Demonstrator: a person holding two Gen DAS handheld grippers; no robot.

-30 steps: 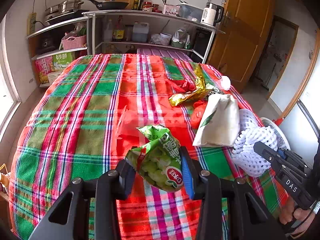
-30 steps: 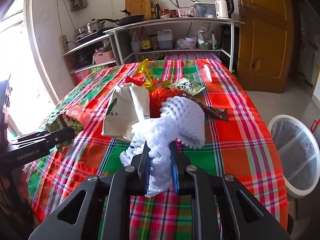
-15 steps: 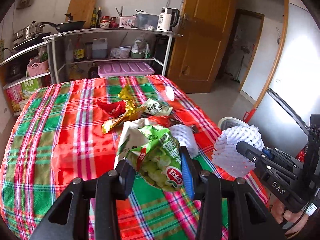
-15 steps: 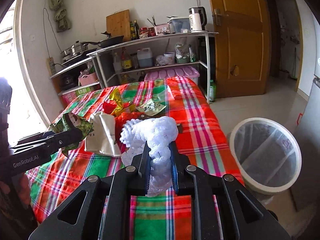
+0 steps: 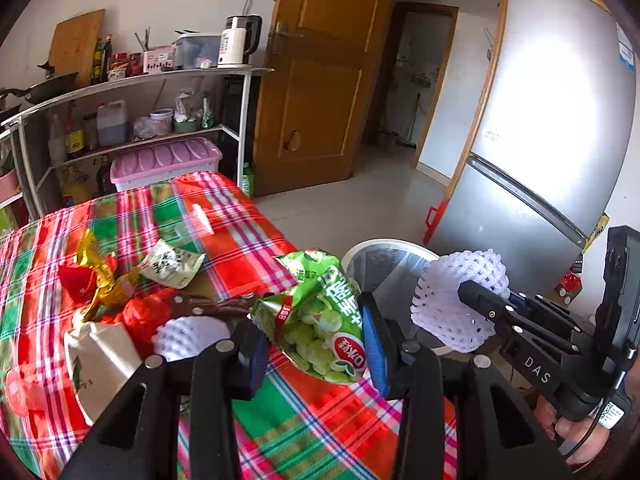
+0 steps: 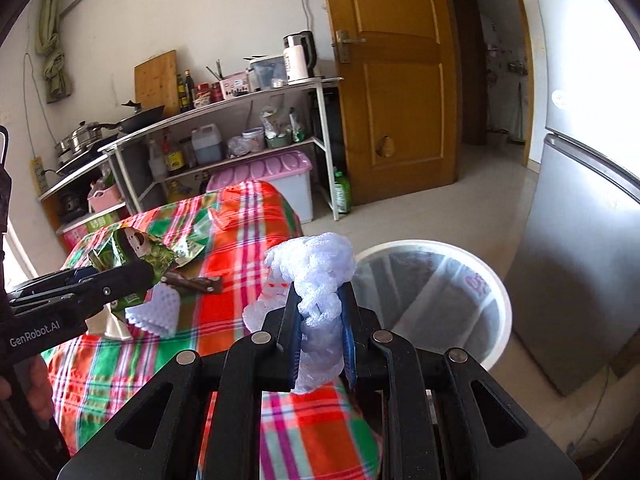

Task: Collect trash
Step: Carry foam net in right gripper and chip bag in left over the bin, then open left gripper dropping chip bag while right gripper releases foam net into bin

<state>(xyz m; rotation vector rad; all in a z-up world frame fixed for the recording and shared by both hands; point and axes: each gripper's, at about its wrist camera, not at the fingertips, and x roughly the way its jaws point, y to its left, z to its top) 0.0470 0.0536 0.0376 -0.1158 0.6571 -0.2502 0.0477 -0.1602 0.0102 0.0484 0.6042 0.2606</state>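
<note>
Both tongs clamped, left tongs [image 5: 316,344] on green snack bag [image 5: 320,316], right tongs [image 6: 320,332] on foam net [image 6: 316,276], now nearer the bin [image 6: 496,280].

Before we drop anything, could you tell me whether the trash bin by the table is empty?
Apparently empty: the trash bin shows only its clear liner, though the bottom is partly hidden.

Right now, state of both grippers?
Left gripper: shut on the green snack bag.
Right gripper: shut on the white foam net.
</note>
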